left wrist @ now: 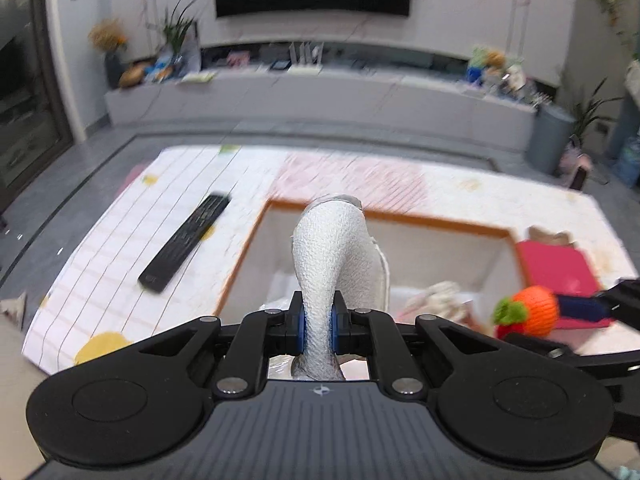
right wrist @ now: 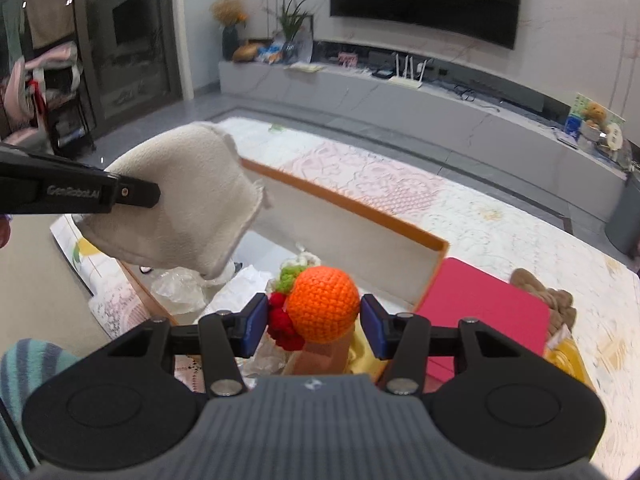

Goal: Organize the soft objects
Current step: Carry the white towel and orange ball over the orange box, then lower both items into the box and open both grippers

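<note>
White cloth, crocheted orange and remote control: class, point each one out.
white cloth (left wrist: 332, 240), left wrist view, its textured middle.
crocheted orange (right wrist: 324, 303), right wrist view, ball's centre.
remote control (left wrist: 186, 242), left wrist view, keypad.

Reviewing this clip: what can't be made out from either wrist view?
- Box contents: left wrist view, mostly hidden by the white cloth and left gripper.
- Right gripper contact: right wrist view, the right pad looks barely apart from the crochet orange; grip uncertain.
- Brown item: partly behind the pink pad, identity unclear.
- Remote: motion-blurred, buttons unreadable.
</note>
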